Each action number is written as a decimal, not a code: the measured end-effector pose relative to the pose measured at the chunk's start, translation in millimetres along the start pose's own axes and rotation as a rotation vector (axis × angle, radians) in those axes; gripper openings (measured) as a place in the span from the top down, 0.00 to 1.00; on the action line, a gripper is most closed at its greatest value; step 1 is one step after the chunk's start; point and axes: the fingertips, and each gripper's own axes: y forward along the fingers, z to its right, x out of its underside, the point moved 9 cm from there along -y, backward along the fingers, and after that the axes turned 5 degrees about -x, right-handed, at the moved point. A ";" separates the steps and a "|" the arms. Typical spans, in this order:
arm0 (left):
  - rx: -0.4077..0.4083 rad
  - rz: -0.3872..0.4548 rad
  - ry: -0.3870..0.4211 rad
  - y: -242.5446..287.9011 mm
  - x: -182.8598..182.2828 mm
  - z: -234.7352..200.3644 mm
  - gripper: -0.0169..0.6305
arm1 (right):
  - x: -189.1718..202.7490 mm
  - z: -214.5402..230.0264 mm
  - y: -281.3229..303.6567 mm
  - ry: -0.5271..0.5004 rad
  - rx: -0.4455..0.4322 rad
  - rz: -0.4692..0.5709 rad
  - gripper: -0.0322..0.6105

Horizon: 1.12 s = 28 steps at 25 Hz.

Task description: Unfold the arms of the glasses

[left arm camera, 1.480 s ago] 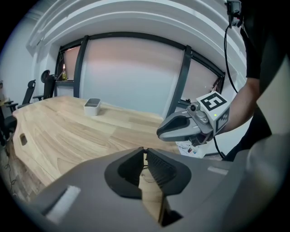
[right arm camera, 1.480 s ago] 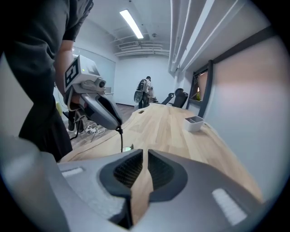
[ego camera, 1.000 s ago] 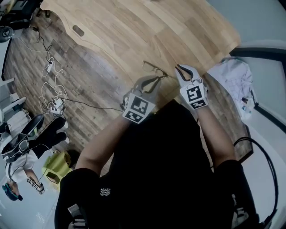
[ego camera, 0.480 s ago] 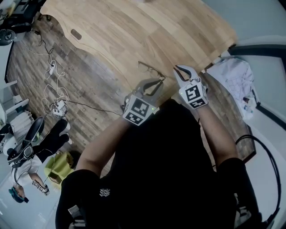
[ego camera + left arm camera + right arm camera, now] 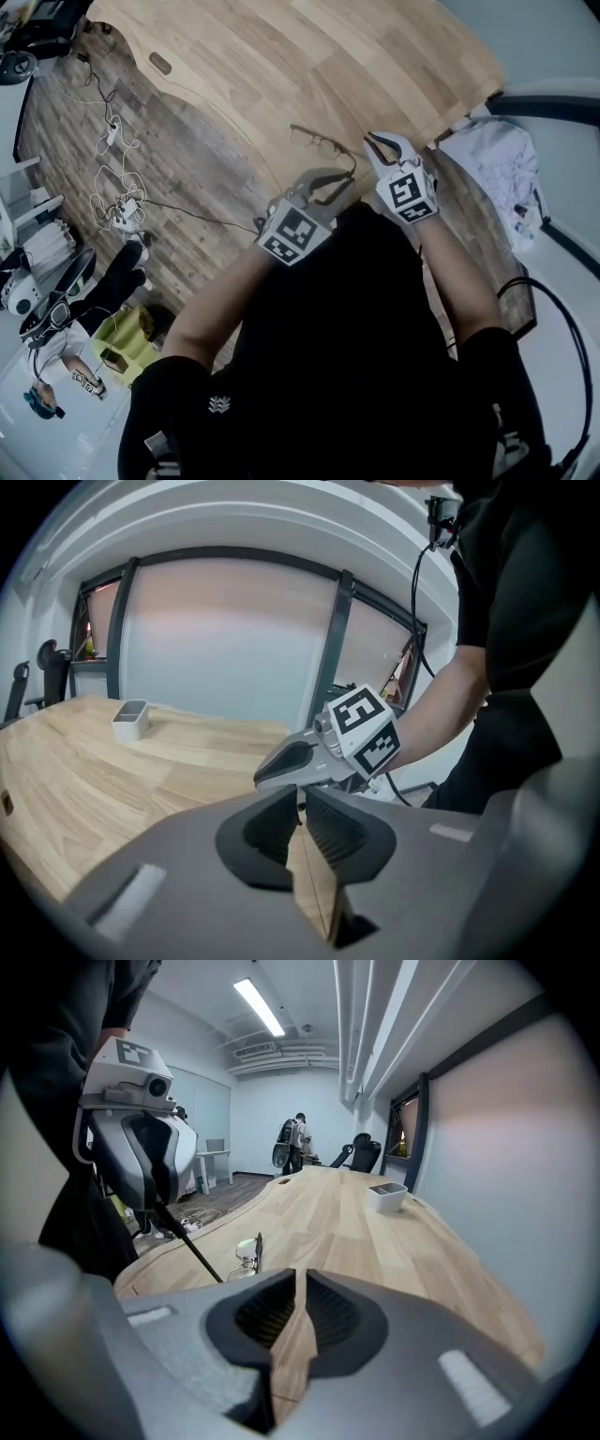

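The left gripper (image 5: 345, 180) and right gripper (image 5: 372, 142) are pale grey, each with a black-and-white patterned cube. Near their tips are thin, dark-framed glasses (image 5: 319, 142) and a pale, wood-grained table (image 5: 328, 56).

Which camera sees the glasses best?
The right gripper view: the glasses lie close, lenses clear, one arm in the left gripper. The head view shows a thin outline; the left gripper view, almost nothing.

Can't see lower rims of glasses (image 5: 246, 1251) by worktop's (image 5: 356, 1218) near edge, hidden behind right gripper (image 5: 301, 1279); can't resolve hinges from head view.
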 end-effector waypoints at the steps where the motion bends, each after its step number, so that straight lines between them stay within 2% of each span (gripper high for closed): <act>1: 0.004 0.004 0.000 0.4 -0.4 1.2 0.92 | 1.1 -0.2 1.2 0.004 -0.005 0.002 0.89; 4: 0.008 0.019 0.005 -2.1 -1.8 4.5 0.91 | 3.4 -1.9 3.1 0.014 -0.011 0.006 0.89; 8: -0.007 0.085 -0.008 -14.7 -9.3 0.5 0.88 | 3.7 -1.3 3.5 0.029 -0.004 0.012 0.89; 12: -0.094 0.115 -0.030 -29.8 -11.8 -20.8 0.87 | 5.5 4.3 1.7 0.055 0.035 0.006 0.89; 16: -0.184 0.050 -0.026 -37.5 4.7 -57.9 0.87 | -12.7 14.4 -10.6 0.093 0.132 0.050 0.89; 19: -0.199 -0.020 -0.008 -40.5 23.6 -82.0 0.87 | -43.5 5.8 -26.2 0.092 0.191 0.097 0.89; 22: -0.174 -0.067 0.027 -38.3 36.0 -99.8 0.87 | -68.9 -7.5 -33.0 0.075 0.221 0.100 0.89; 28: -0.045 -0.164 0.164 -15.4 60.5 -122.9 0.78 | -103.0 -37.1 -35.2 0.081 0.298 0.083 0.89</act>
